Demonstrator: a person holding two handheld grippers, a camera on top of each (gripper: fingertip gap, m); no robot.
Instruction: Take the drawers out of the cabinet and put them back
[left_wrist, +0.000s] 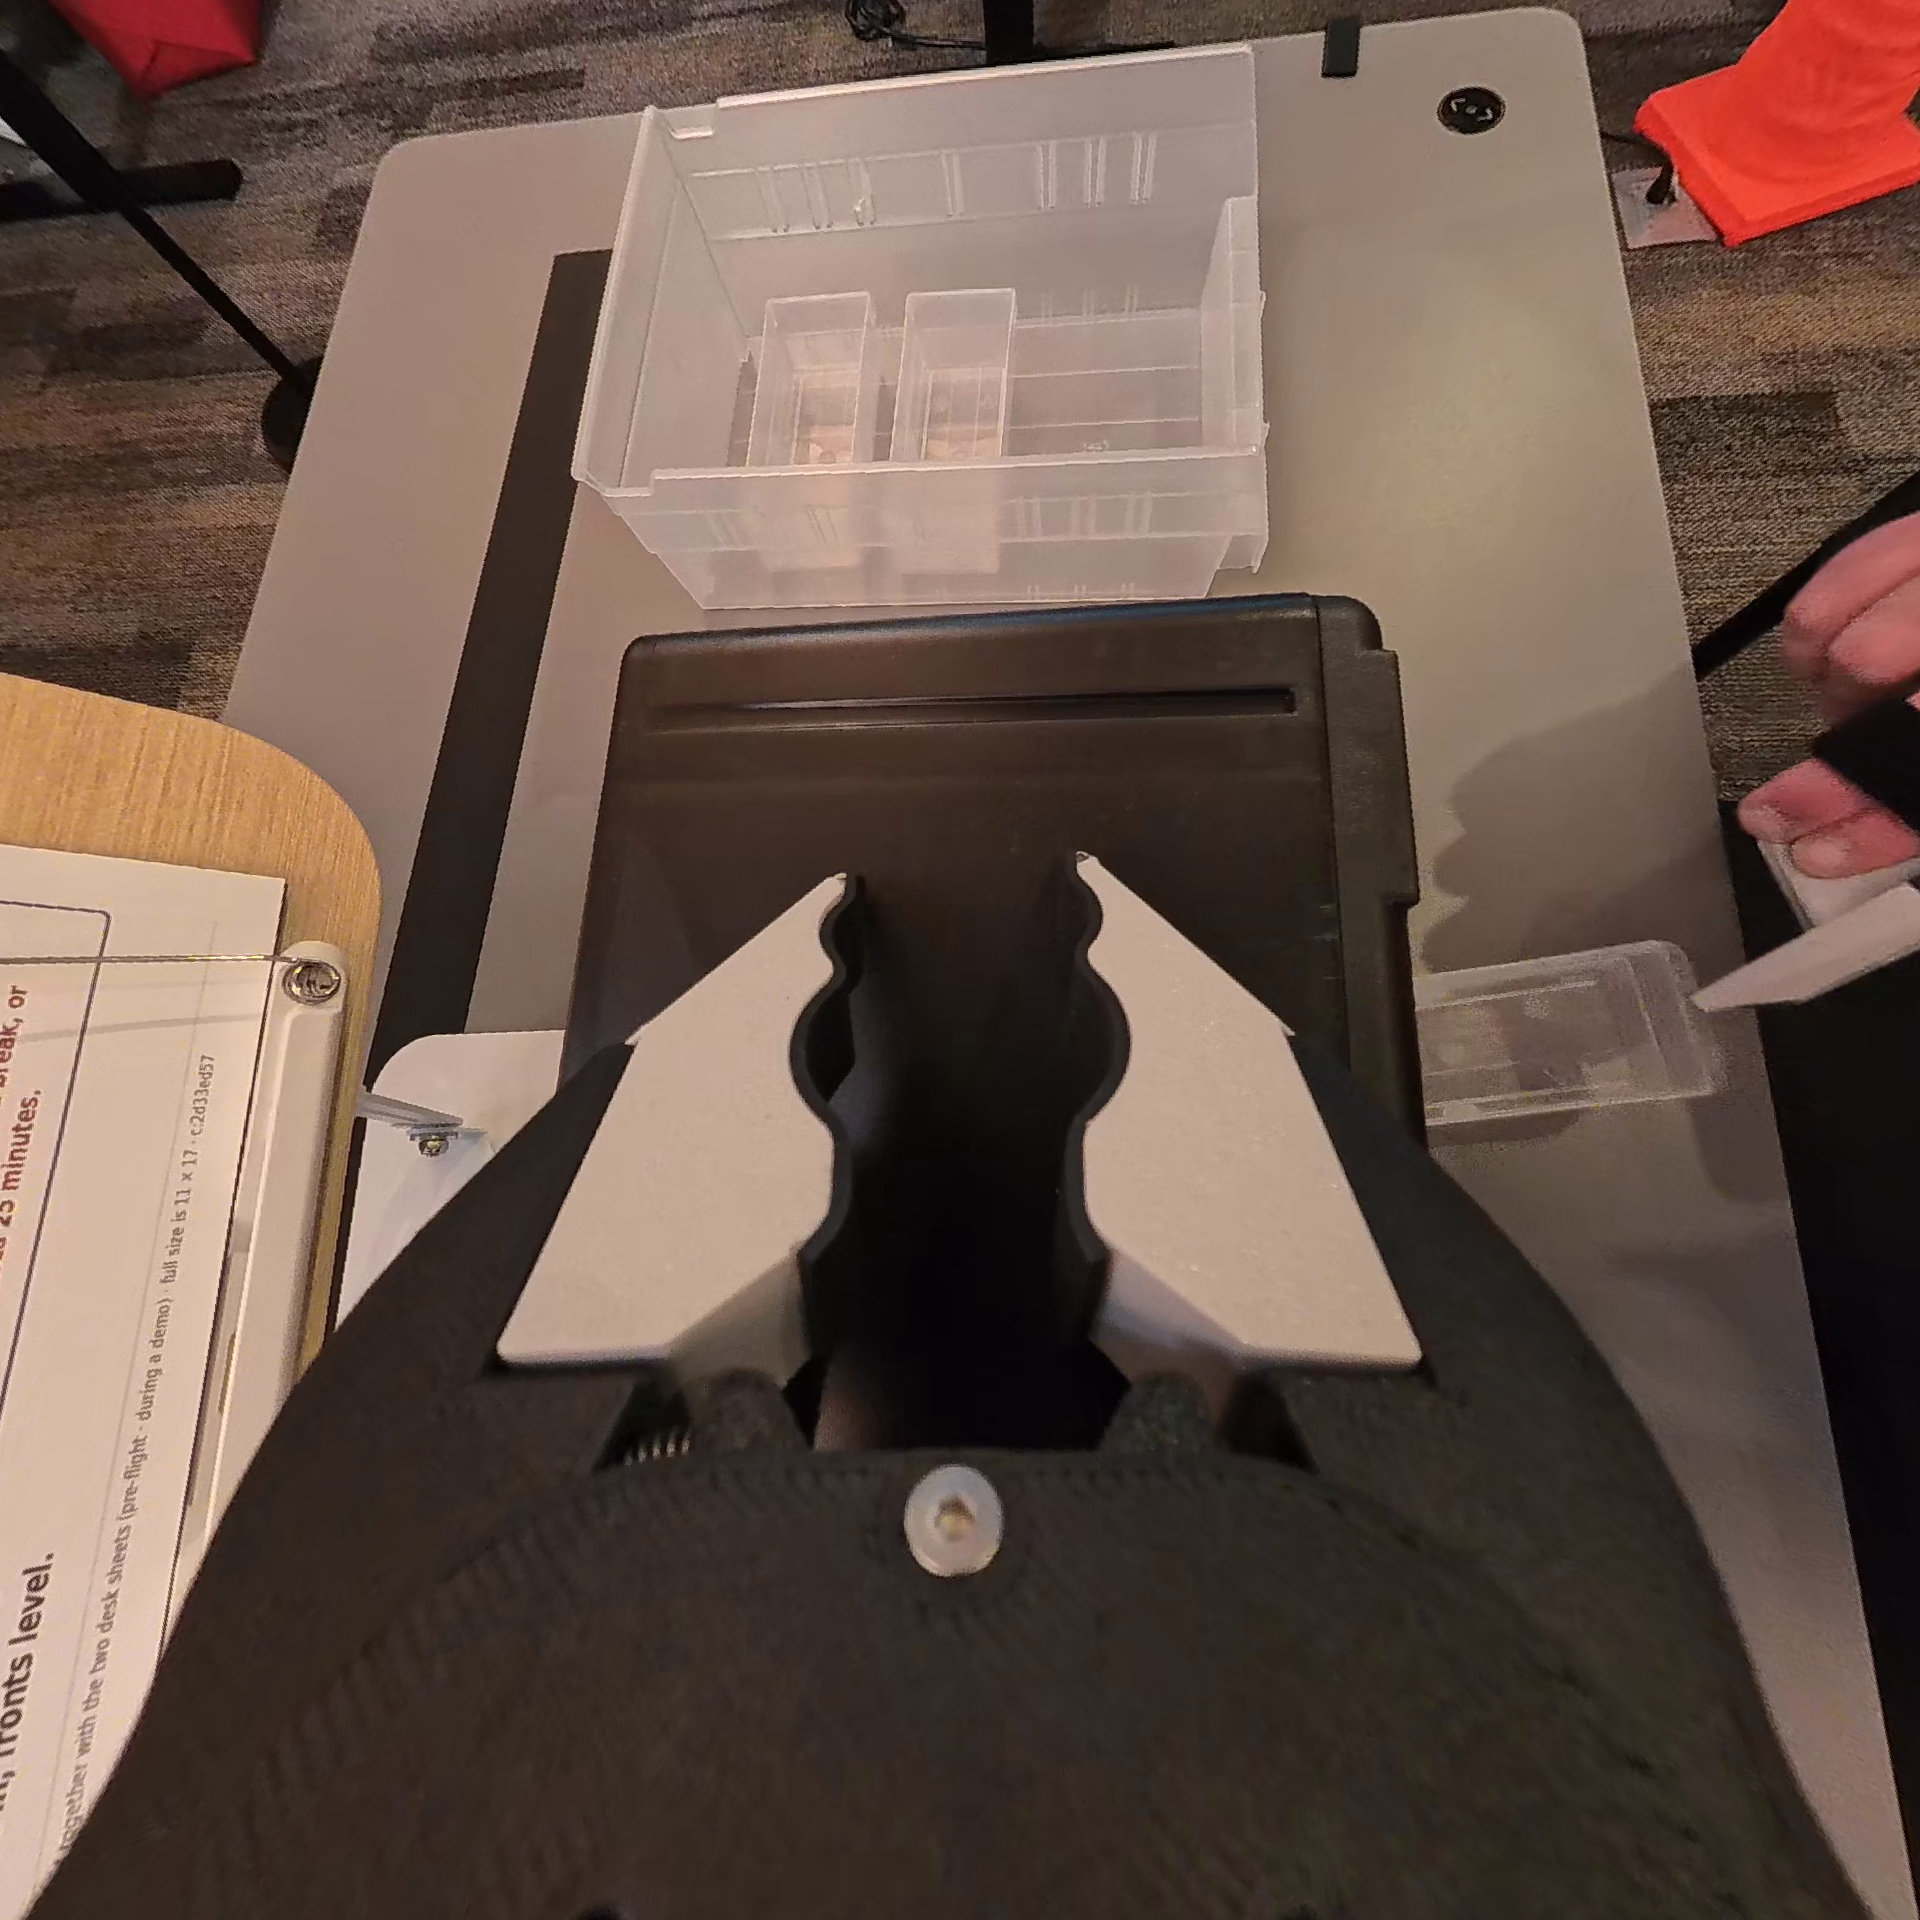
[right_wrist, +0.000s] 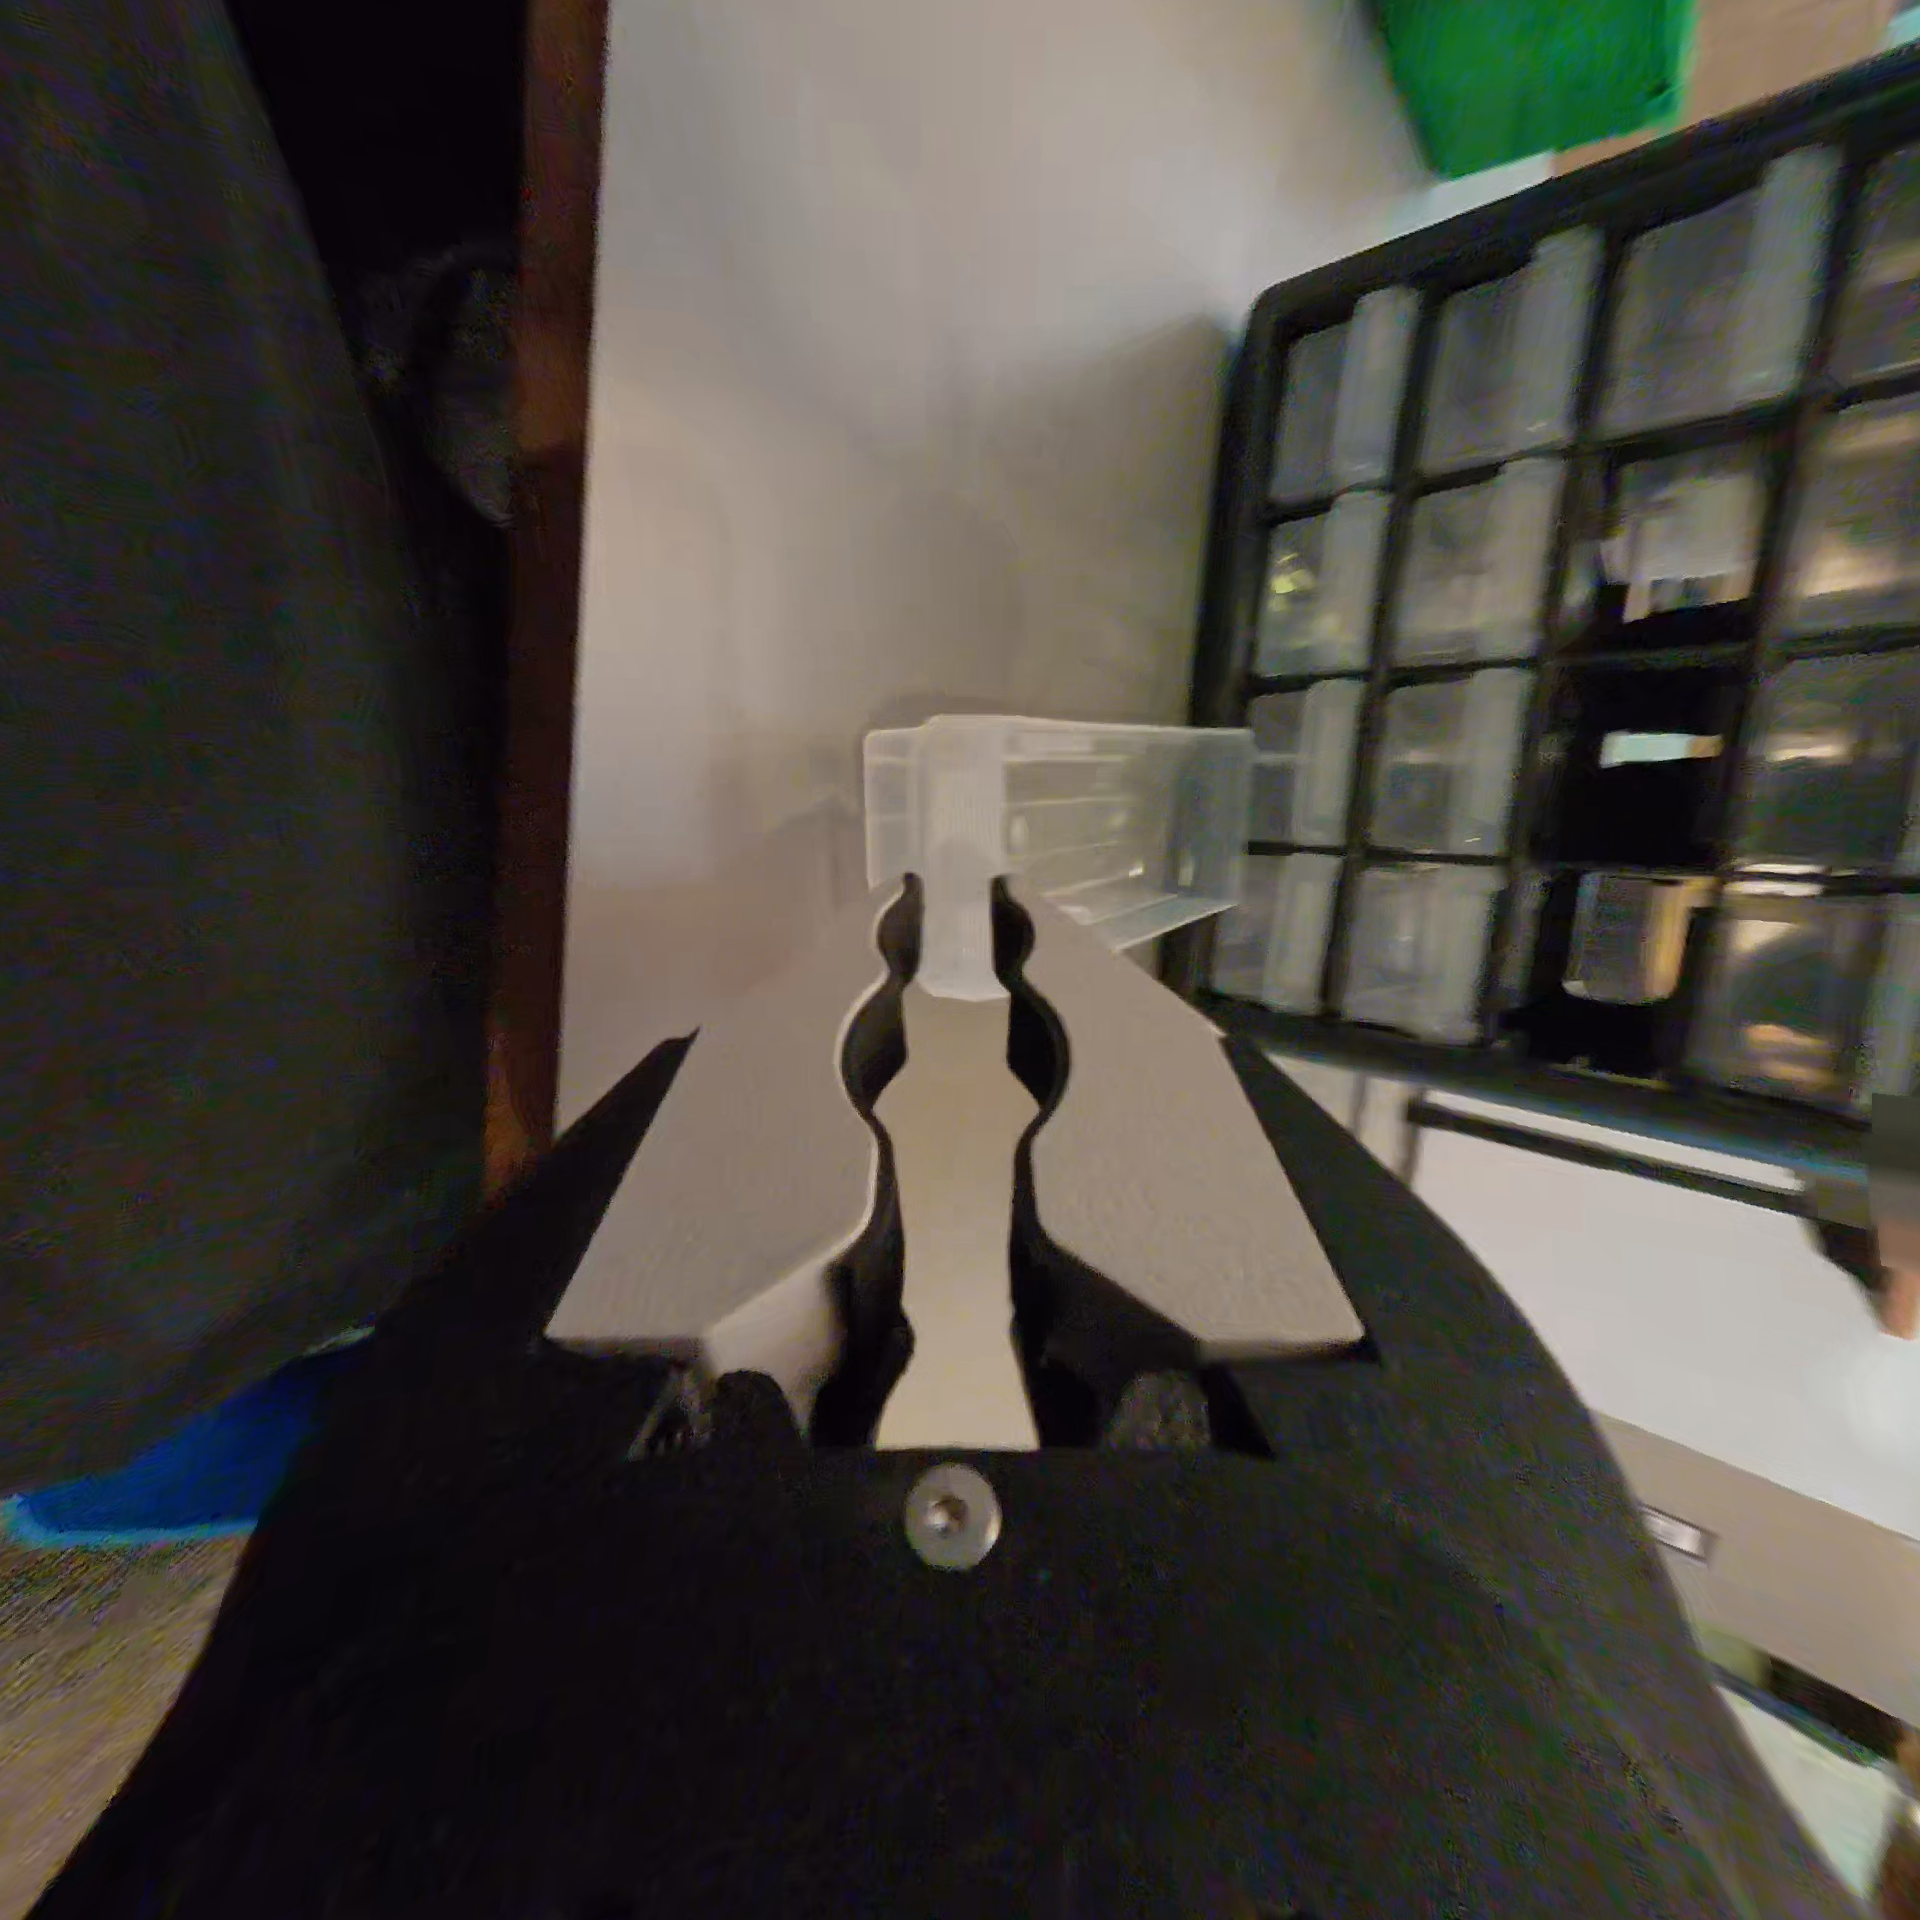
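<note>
One small clear plastic drawer (right_wrist: 1049, 821) hangs by its handle tab, clear of the black grid-front cabinet (right_wrist: 1579, 644).
Right gripper (right_wrist: 956, 899) pinches only that tab; a wobble could twist it loose. Left gripper (left_wrist: 961, 883) hovers, fingers apart, over the cabinet top.

A black cabinet (left_wrist: 997, 790) is seen on a pale grey table (left_wrist: 1455, 436), beside a clear plastic bin (left_wrist: 935, 343); a clear drawer (right_wrist: 1049, 821) is framed by black-and-white gripper fingers (right_wrist: 1143, 1122) above mottled grey carpet (left_wrist: 125, 343).
</note>
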